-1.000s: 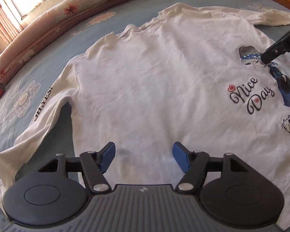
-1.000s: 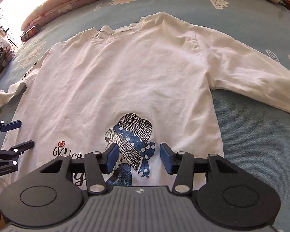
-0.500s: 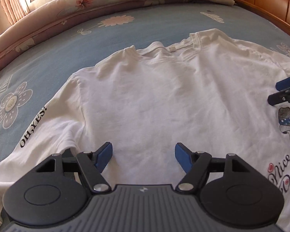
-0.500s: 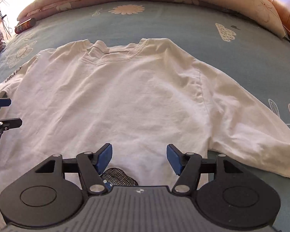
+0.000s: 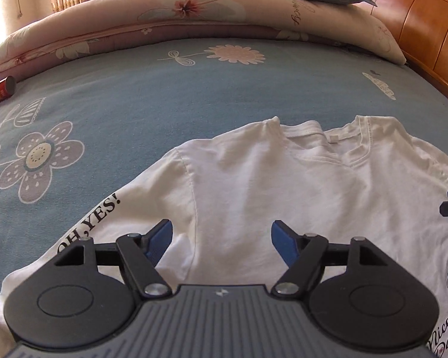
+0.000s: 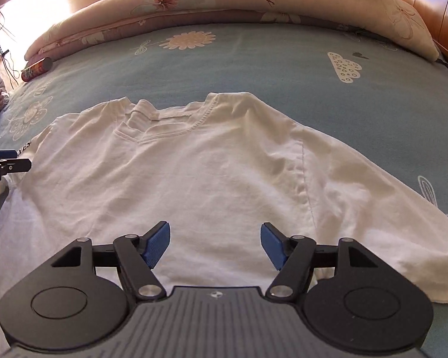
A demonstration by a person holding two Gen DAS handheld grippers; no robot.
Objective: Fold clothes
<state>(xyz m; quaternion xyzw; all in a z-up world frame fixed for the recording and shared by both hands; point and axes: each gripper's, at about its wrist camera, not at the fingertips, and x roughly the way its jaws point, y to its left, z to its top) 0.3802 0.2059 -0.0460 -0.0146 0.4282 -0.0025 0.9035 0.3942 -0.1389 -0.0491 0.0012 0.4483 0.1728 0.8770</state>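
White cotton shirt (image 5: 283,197) lay flat and slightly wrinkled on the blue flowered bed (image 5: 194,89), left tongs (image 5: 221,238) spread and empty, right tongs (image 6: 215,243) had just been opening, empty, both nearer the collar than before.

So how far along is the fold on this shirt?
Barely begun. Done: the shirt lies spread flat, face up, on the bed, both sleeves out to the sides. In hand: nothing; the left gripper and right gripper hang open above the cloth, the right's jaws having just been opening with nothing between them. Left: every fold, sleeves and body.
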